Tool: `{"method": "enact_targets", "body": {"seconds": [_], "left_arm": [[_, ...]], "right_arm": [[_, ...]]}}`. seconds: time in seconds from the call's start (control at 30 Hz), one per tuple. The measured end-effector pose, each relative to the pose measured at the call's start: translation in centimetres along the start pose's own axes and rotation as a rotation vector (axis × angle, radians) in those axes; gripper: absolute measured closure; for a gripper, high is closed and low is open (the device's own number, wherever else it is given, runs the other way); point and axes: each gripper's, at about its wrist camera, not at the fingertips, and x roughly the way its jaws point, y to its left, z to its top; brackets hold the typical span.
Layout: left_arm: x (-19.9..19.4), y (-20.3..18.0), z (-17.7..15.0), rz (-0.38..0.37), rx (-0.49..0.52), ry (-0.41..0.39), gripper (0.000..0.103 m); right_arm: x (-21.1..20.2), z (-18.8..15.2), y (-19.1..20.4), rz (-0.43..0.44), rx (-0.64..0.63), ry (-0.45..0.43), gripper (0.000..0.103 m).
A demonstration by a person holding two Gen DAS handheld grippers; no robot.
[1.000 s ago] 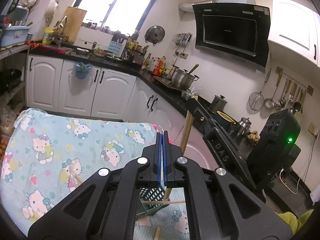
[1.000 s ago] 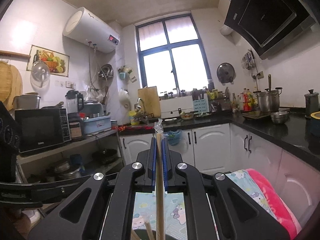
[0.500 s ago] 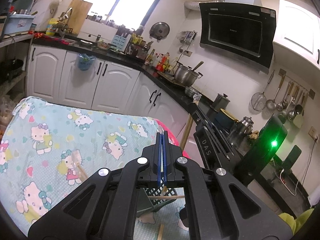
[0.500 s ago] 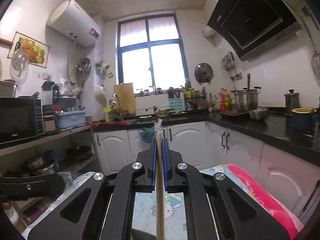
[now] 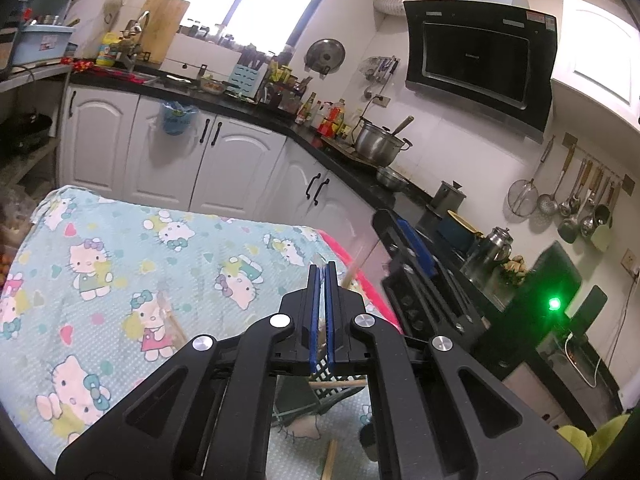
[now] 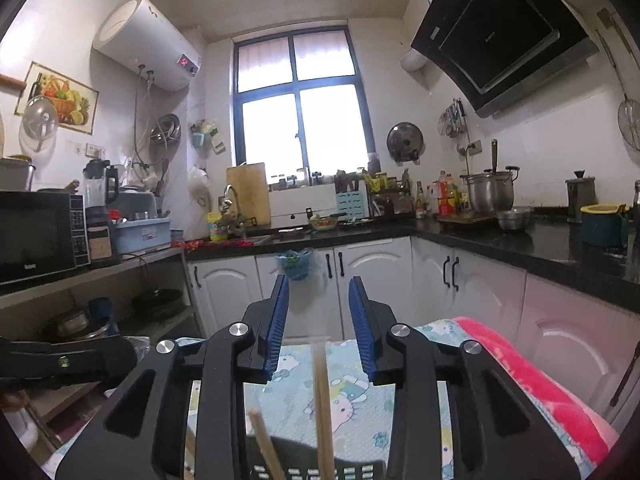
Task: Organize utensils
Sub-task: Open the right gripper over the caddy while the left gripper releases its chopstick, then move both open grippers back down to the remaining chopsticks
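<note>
Right gripper: the right gripper (image 6: pixel 319 312) points level across the kitchen, its blue pads spread wide, gripping nothing.
Chopstick: a wooden chopstick (image 6: pixel 322 408) stands upright and loose in the gap, blurred, its lower end in the dark slotted basket (image 6: pixel 308 466) near the bottom edge.
Second stick: another wooden stick (image 6: pixel 267 446) leans left beside it.
Left gripper: the left gripper (image 5: pixel 322 308) tilts over the patterned tablecloth (image 5: pixel 120 264), pads nearly pressed together; whether they pinch anything cannot be told.
Hidden: the basket is mostly covered by the gripper bodies.
</note>
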Motion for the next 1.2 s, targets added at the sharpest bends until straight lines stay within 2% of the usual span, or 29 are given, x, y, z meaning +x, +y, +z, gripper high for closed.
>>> {"method": "enact_targets", "body": {"seconds": [0.07,0.13,0.2,0.23,0.27,0.33,0.37,0.43,0.5,0.57,0.67,0.9,1.03,1.2], "left_arm": [[-0.2,0.1,-0.1,0.007,-0.002,0.000,0.103],[-0.6,0.1,-0.3,0.021,0.003,-0.005,0.101],[-1.1,0.1,-0.3,0.027,0.001,-0.012,0.086],[-1.3,0.1,-0.3,0.028,-0.001,-0.015,0.074],[-1.5,0.1,-0.4,0.027,-0.002,-0.017,0.068],[-1.9,0.2,-0.5,0.038,-0.001,-0.024,0.063],[-2.2,0.2,-0.5,0.043,-0.003,-0.029,0.054],[-2.8,0.4,-0.6,0.053,-0.011,-0.041,0.042],[-3.4,0.5,-0.6,0.050,-0.020,-0.054,0.034],[-4.4,0.5,-0.6,0.054,-0.030,-0.070,0.019],[-5.4,0.4,-0.9,0.071,-0.028,-0.084,0.010],[-6.9,0.5,-1.9,0.123,-0.034,-0.079,0.010],[-7.7,0.9,-2.9,0.142,-0.048,-0.073,0.010],[-8.5,1.7,-4.4,0.158,-0.070,-0.058,0.010]], "right_arm": [[-0.6,0.2,-0.3,0.016,0.013,0.013,0.071],[-1.4,0.5,-0.6,0.026,0.029,0.023,0.064],[-2.1,0.7,-0.8,0.042,0.036,0.035,0.057],[-2.5,0.8,-0.9,0.043,0.035,0.049,0.052],[-2.8,0.8,-0.9,0.043,0.035,0.067,0.052],[-3.3,1.0,-1.1,0.049,0.049,0.099,0.045],[-3.7,1.1,-1.3,0.053,0.062,0.113,0.041],[-4.3,1.2,-1.5,0.051,0.077,0.135,0.032],[-5.0,1.3,-1.8,0.062,0.094,0.154,0.028],[-5.6,1.4,-2.3,0.082,0.127,0.176,0.023],[-6.3,1.4,-2.8,0.100,0.160,0.218,0.018],[-7.7,1.2,-3.4,0.150,0.210,0.300,0.013],[-8.3,1.0,-3.8,0.170,0.247,0.356,0.012],[-9.3,0.4,-3.7,0.176,0.247,0.385,0.012]]}}
